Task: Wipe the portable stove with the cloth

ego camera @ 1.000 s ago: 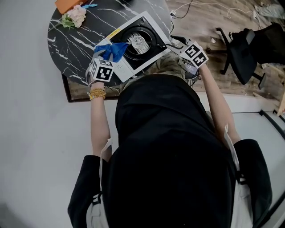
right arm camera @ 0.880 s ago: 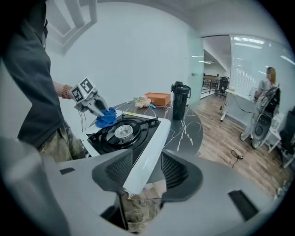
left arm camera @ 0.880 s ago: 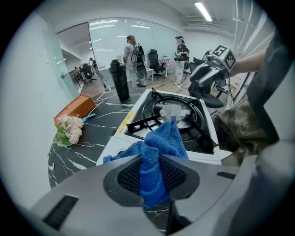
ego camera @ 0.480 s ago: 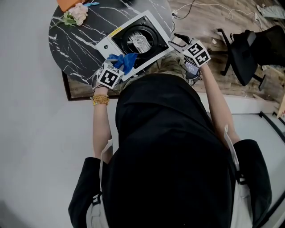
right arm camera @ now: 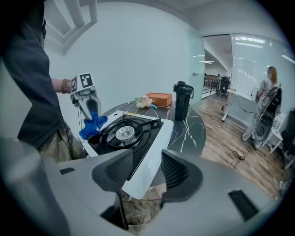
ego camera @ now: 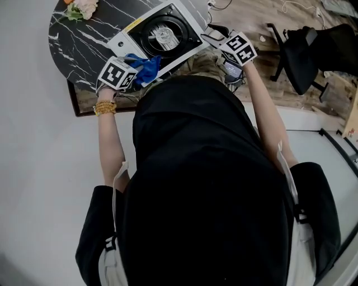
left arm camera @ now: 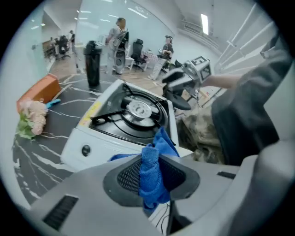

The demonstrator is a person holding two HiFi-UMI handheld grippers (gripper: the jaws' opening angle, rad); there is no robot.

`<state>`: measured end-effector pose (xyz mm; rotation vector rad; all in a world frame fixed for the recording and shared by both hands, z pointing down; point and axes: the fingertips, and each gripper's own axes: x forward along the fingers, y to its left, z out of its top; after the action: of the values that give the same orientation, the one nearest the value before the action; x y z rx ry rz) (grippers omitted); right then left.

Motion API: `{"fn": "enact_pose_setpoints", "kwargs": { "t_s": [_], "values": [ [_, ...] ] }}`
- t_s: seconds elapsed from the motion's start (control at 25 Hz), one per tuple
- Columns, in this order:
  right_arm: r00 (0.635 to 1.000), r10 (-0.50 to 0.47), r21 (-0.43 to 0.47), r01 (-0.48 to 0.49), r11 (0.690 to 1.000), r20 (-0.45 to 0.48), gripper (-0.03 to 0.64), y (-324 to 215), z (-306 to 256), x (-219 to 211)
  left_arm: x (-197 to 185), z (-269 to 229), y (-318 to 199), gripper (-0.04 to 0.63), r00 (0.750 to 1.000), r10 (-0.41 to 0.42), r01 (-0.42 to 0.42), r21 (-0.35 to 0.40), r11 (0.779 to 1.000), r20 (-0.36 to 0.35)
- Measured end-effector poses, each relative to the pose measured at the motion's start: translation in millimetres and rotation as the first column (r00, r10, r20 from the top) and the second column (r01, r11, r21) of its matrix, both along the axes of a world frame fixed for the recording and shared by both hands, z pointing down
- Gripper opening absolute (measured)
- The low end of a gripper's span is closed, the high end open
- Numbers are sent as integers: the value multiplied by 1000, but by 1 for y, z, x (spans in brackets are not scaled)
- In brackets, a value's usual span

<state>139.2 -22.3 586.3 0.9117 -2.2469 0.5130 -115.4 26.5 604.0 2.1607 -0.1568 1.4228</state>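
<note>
The white portable stove (ego camera: 156, 33) with its black burner top sits on the round black marble table (ego camera: 78, 42). My left gripper (ego camera: 130, 75) is shut on a bunched blue cloth (left arm camera: 150, 177), which hangs against the stove's near edge (left arm camera: 115, 145). In the right gripper view the same cloth (right arm camera: 92, 124) drapes at the stove's (right arm camera: 138, 138) far-left corner. My right gripper (right arm camera: 147, 168) stands open around the stove's right corner; a gap shows beside its right pad (right arm camera: 182, 173). The head view places the right gripper (ego camera: 212, 38) at that corner.
Pink flowers (ego camera: 78, 8) and an orange box (left arm camera: 37, 90) lie at the table's far side, with a tall black flask (right arm camera: 183, 99) behind the stove. A black office chair (ego camera: 313, 50) and cables are on the wooden floor to the right. People stand far off.
My left gripper has carried the cloth from the stove top beside the burner down to the stove's near edge, toward the person. The right gripper has stayed at the stove's corner.
</note>
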Motion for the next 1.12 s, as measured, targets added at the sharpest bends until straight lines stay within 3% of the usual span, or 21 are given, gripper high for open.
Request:
{"fn": "enact_pose_setpoints", "kwargs": {
  "t_s": [0.08, 0.2, 0.28, 0.44, 0.8, 1.12],
  "values": [
    [1000, 3, 3, -3, 1000, 0, 186, -1, -1, 1, -14, -10, -45, 89, 990, -137, 135, 125, 983, 8],
    [1000, 8, -4, -8, 1000, 2, 186, 0, 0, 2, -39, -9, -101, 91, 961, -273, 248, 306, 919, 43],
    [1000, 5, -8, -5, 1000, 6, 186, 3, 1, 1, -45, 6, -114, 91, 954, -292, 258, 329, 908, 59],
    [1000, 13, -6, -13, 1000, 13, 186, 4, -1, 1, -40, 17, -122, 89, 931, -364, 342, 300, 891, 19],
    [999, 24, -10, -24, 1000, 26, 186, 3, 1, -5, -36, 21, -99, 87, 949, -307, 273, 291, 917, 76],
    [1000, 11, -15, -11, 1000, 25, 186, 1, 2, -9, -12, 18, -42, 87, 980, -180, 157, 234, 959, 81]
  ]
}}
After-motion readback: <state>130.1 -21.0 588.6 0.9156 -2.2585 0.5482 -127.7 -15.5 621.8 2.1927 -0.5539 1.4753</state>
